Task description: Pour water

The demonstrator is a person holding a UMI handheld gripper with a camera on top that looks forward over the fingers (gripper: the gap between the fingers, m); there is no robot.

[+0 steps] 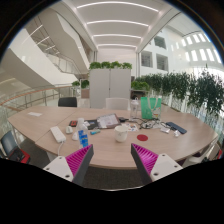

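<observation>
**Gripper waits well back from the table**

The gripper (112,160) is held apart from the round wooden table (40,120), its fingers spread wide with nothing between them, probably to keep the whole table in sight. A blue bottle (83,135), likely the water vessel, stands beyond the left finger beside a white cup (122,133). Papers (108,121), a green container (151,106) and small clutter crowd the way.

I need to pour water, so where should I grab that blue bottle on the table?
Grip the blue bottle around its mid body, coming straight ahead, level: it stands upright beyond the open gripper, toward its left finger. Its cap end looks narrower, though details are small here.
</observation>
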